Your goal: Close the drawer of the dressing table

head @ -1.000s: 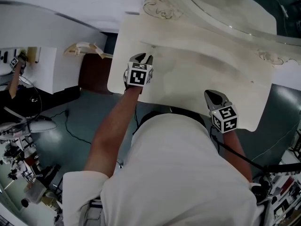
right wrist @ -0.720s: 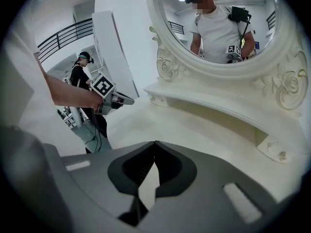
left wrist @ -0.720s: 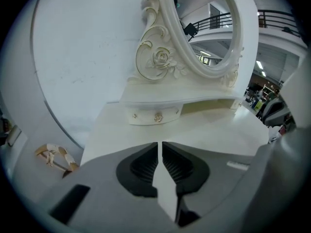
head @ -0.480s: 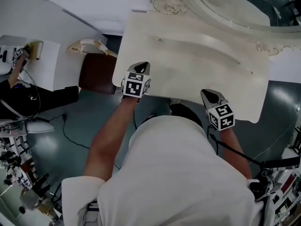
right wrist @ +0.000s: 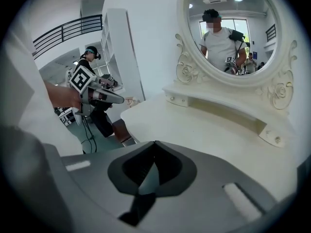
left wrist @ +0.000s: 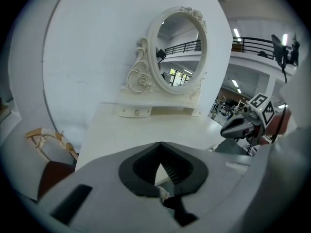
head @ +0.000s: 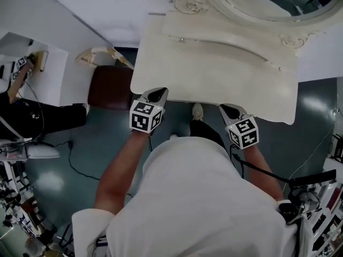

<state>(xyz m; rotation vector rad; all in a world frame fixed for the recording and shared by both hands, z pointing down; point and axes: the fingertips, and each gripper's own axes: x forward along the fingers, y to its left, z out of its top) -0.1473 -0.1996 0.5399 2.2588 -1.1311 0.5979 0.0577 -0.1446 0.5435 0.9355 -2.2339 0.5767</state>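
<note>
As both grippers are held at its near edge, the dressing table (head: 214, 76) is pictured from above, its cream top set back against a white wall. Small knobbed drawers are seen at the ends of the low shelf under the mirror (head: 252, 1): the left drawer (right wrist: 177, 99) and the right drawer (right wrist: 273, 136). Both lie well beyond the grippers, across the whole top. Each front appears pushed in, though that cannot be told for certain. Any drawer under the top is hidden by the top itself.

The left gripper (head: 159, 93) is shown just over the table's near left corner, its jaws pressed together with nothing between them. The right gripper (head: 225, 109) is held at the near edge, right of centre, tilted down toward the top, its jaws likewise brought together and empty. The two are kept well apart, and the person's white shirt (head: 198, 197) fills the frame below them.

A brown stool (head: 110, 87) is seen just beside the table's left side, on a dark green floor (head: 69, 143). A second person in black (head: 37, 116) is glimpsed at the far left.
</note>
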